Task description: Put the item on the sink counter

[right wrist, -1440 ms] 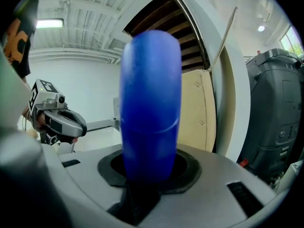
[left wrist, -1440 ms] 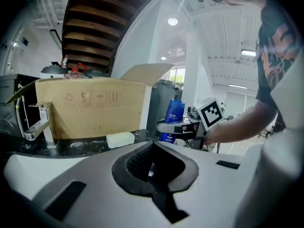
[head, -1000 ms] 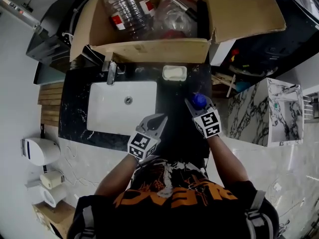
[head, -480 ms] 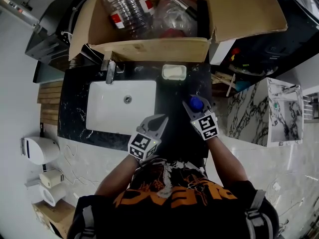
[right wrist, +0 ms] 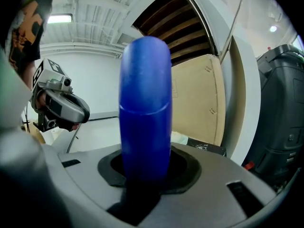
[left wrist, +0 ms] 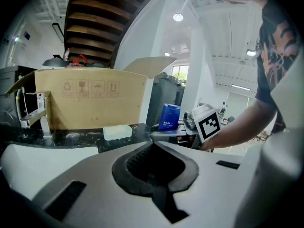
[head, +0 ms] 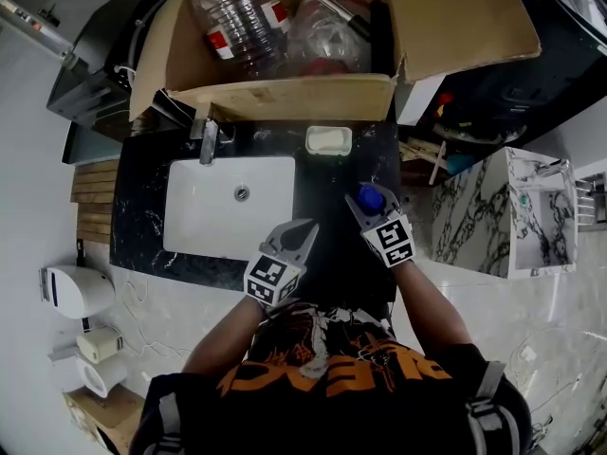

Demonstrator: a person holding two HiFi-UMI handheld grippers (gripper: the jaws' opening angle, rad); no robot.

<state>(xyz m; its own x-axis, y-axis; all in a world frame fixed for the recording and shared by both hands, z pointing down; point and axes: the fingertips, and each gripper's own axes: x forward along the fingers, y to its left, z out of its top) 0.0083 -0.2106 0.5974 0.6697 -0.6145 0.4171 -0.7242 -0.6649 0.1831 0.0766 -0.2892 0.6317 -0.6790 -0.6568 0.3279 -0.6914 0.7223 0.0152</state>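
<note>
A blue bottle (head: 370,197) stands upright between the jaws of my right gripper (head: 366,205), which is shut on it, over the right part of the black marble sink counter (head: 327,207). In the right gripper view the bottle (right wrist: 145,113) fills the middle, clamped low in the jaws of the right gripper (right wrist: 145,164). The left gripper view shows the bottle (left wrist: 169,116) with the right gripper (left wrist: 192,123) behind it; whether it touches the counter is hidden. My left gripper (head: 297,231) hovers by the basin's right edge, shut and holding nothing (left wrist: 154,145).
A white basin (head: 209,216) with a faucet (head: 210,140) lies left of the bottle. A white soap dish (head: 328,140) sits at the counter's back. Behind it stands an open cardboard box (head: 285,93) holding plastic bottles. A marble-topped unit (head: 531,211) stands at the right.
My right gripper has shifted slightly left with the blue bottle still in it. The left gripper has stayed where it was.
</note>
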